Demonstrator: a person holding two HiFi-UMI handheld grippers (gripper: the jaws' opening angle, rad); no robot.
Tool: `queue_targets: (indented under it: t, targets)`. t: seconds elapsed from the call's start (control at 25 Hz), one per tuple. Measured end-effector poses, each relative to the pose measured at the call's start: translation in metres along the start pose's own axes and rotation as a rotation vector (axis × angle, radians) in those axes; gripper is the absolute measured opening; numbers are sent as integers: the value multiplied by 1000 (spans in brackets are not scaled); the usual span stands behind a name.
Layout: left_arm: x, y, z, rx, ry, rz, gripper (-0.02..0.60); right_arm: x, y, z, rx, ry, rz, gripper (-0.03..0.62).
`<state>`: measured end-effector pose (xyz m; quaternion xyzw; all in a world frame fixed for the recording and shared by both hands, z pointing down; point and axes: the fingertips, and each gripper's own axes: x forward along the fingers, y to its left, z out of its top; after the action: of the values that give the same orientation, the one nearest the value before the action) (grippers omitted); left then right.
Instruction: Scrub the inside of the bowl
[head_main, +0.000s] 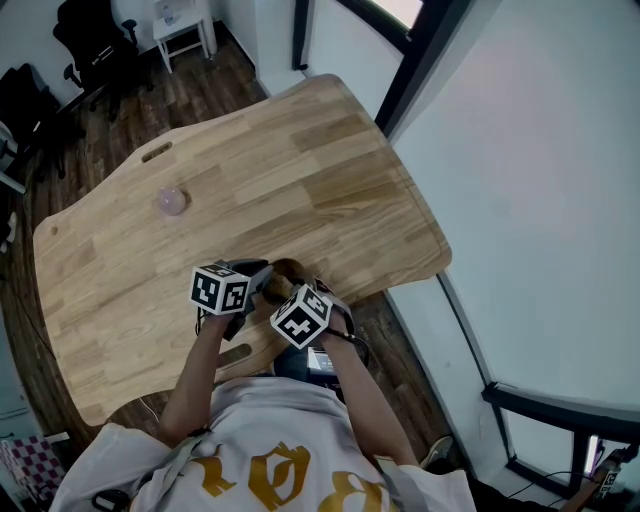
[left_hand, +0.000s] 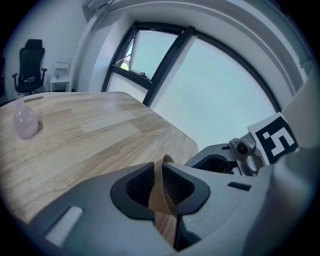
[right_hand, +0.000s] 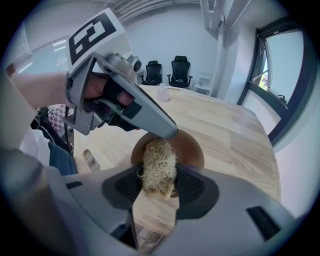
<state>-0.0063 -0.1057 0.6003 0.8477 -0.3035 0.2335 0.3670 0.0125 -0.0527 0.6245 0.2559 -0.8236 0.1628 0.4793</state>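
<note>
two grippers are engaged on one wooden bowl (right_hand: 192, 147), which is positioned at the near edge of the wooden table (head_main: 300, 170), directly in front of the person.

the left gripper (left_hand: 161, 186) is closed on the bowl wall: the thin brown rim is seen edge-on between the ribbed pads, one pad inside and one outside. this grip is judged to serve as a brace, so that the bowl is not pushed around or tipped under scrubbing pressure.

the right gripper (right_hand: 160, 192) is clamped on a wad of pale fibrous scrubber (right_hand: 159, 165), which is squeezed between both pads and projects past the tips. the projecting end is directed into the bowl cavity, so that the fibres, not the jaw tips, meet the wood. contact with the inner surface appears likely but cannot be confirmed.

the left gripper tip is located at the rim just above the scrubber, so little working room is left between the tools.

a small pale pink bottle-like object (head_main: 172, 200) stands well apart on the table.
</note>
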Motion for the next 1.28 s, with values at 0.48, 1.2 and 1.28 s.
queue_targets:
  t: [0.48,1.2,1.28]
  targets:
    - [0,6,-5,40,33,45,41,2,14,-8,-25,30,82,181]
    - [3,-3,-7,49,48,24,41,-3,1,-27,-37,206,53,181]
    - [3,-3,-6,43,45,18,41,-4,-2,-28,-23,210,41,181]
